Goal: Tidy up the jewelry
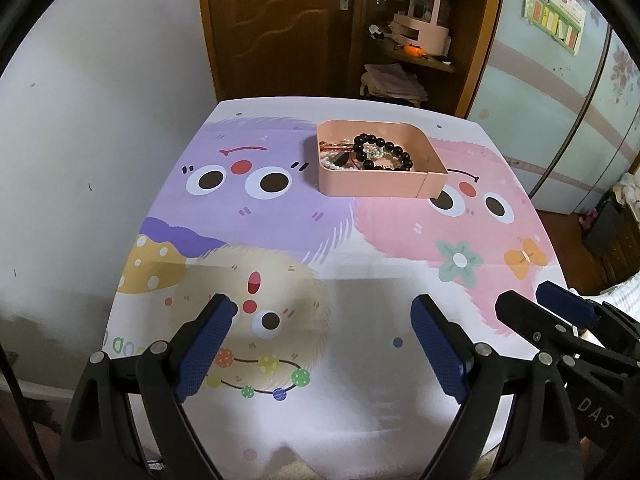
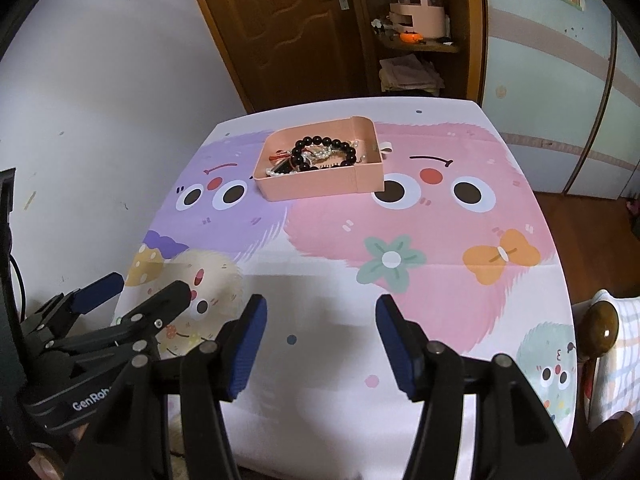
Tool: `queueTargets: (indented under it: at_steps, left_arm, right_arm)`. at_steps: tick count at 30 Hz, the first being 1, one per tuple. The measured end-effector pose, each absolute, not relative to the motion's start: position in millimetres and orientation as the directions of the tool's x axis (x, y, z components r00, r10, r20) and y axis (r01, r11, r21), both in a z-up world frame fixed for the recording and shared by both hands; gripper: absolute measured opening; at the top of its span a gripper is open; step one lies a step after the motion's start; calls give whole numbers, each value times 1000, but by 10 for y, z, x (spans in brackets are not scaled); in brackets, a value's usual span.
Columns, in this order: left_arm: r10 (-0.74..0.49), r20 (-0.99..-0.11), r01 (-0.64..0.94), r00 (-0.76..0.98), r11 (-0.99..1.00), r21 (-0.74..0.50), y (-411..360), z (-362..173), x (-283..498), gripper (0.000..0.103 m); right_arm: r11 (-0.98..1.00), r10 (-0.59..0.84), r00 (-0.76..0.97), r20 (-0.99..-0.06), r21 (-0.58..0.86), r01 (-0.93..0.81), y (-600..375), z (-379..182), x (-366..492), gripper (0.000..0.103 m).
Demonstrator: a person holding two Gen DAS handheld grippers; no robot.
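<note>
**Jewelry waits tangled in pink tray**

Jewelry (image 1: 370,154), black bead bracelet over pearls and red cord, fills a pink tray (image 1: 372,188) at twelve o'clock on the cartoon tabletop (image 1: 360,320). Light, slippery and snag-prone, it looks best lifted by the bead loop. Left gripper (image 1: 322,344) and right gripper (image 2: 318,344) hover with jaws spread, empty. Partial lettering reads "GenRob" and "DAS".

A home bedroom: a wooden door (image 1: 276,20), open shelves (image 1: 416,60) with folded clothes (image 1: 392,82) and a pink organiser (image 1: 420,24), pastel wardrobe doors (image 2: 560,80), a wall chart (image 1: 554,20), and a cartoon-print bench (image 2: 400,300).
</note>
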State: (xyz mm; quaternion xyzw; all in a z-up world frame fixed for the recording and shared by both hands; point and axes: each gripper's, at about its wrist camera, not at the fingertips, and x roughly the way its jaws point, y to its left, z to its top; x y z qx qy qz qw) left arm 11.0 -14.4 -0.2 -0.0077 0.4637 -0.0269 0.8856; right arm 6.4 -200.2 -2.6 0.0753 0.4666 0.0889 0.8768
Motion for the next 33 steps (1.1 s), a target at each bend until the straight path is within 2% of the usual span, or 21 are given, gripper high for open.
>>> queueTargets:
  at_steps: [33]
  left_arm:
    - [-53, -818, 45, 573, 998, -34, -154, 15, 16, 90]
  right_arm:
    - [971, 226, 561, -796, 232, -63, -2051, 5, -83, 57]
